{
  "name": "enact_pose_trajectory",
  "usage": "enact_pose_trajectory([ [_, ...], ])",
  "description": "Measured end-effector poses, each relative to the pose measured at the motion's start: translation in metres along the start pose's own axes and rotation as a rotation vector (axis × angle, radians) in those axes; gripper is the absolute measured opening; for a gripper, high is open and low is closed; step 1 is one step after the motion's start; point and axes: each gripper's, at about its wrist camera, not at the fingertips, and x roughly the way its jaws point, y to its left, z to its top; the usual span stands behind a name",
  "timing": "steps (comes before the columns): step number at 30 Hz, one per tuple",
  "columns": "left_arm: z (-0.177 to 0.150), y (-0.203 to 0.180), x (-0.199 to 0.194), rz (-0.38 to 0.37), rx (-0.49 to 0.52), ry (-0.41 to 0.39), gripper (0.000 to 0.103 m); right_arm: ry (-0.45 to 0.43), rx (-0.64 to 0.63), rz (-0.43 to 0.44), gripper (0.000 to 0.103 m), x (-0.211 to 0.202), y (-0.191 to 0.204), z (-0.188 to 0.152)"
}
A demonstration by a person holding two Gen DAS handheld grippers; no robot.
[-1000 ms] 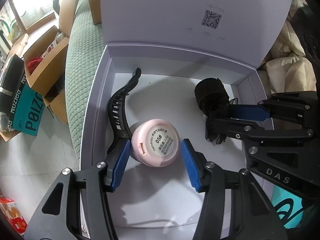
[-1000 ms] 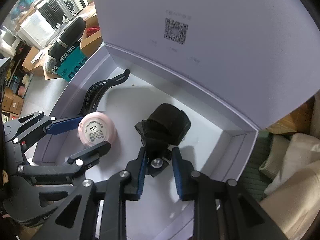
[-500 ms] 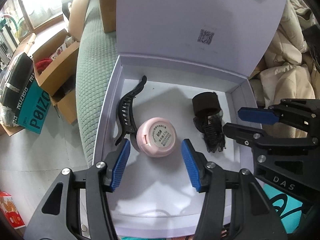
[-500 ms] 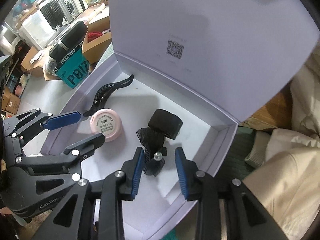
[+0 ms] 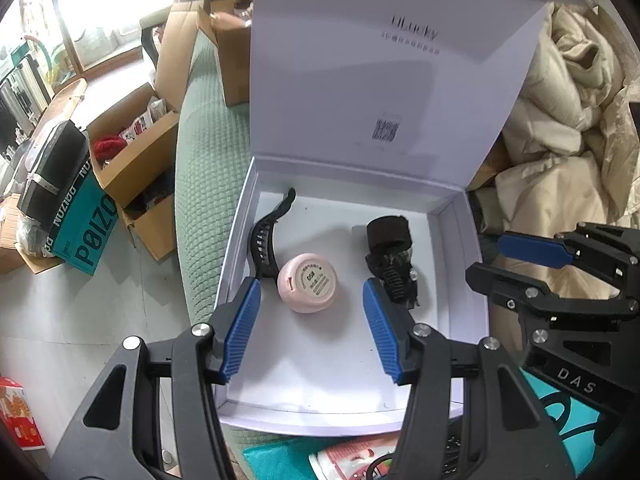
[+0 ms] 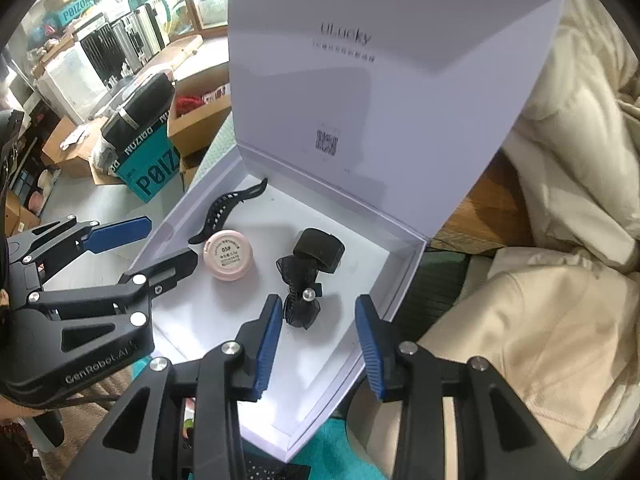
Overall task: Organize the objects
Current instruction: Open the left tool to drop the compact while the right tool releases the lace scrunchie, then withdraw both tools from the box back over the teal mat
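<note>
Inside the white box (image 5: 460, 280), the pink jar (image 5: 308, 288) lies below the left gripper (image 5: 312, 324), whose jaws stand apart and empty. The right gripper (image 6: 318, 342), jaws just opening, hovers empty above the black hair clip (image 6: 300, 296).

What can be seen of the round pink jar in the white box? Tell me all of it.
The pink jar is a small, squat, round pot of glossy pale pink plastic, tipped so its white printed label, marked 05#, faces the cameras. It lies on the floor of the open white box, near the middle. The long black hair clip lies against its left side; the black bow clip lies apart on its right. Neither pair of tongs touches it.
</note>
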Motion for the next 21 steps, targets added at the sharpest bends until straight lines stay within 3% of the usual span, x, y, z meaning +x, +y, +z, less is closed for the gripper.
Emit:
enact_pose_trajectory([
  [21, -0.016, -0.015, -0.091, 0.055, 0.004, -0.108, 0.064, -0.135, 0.013, -0.016, 0.051, -0.091, 0.008, -0.032],
])
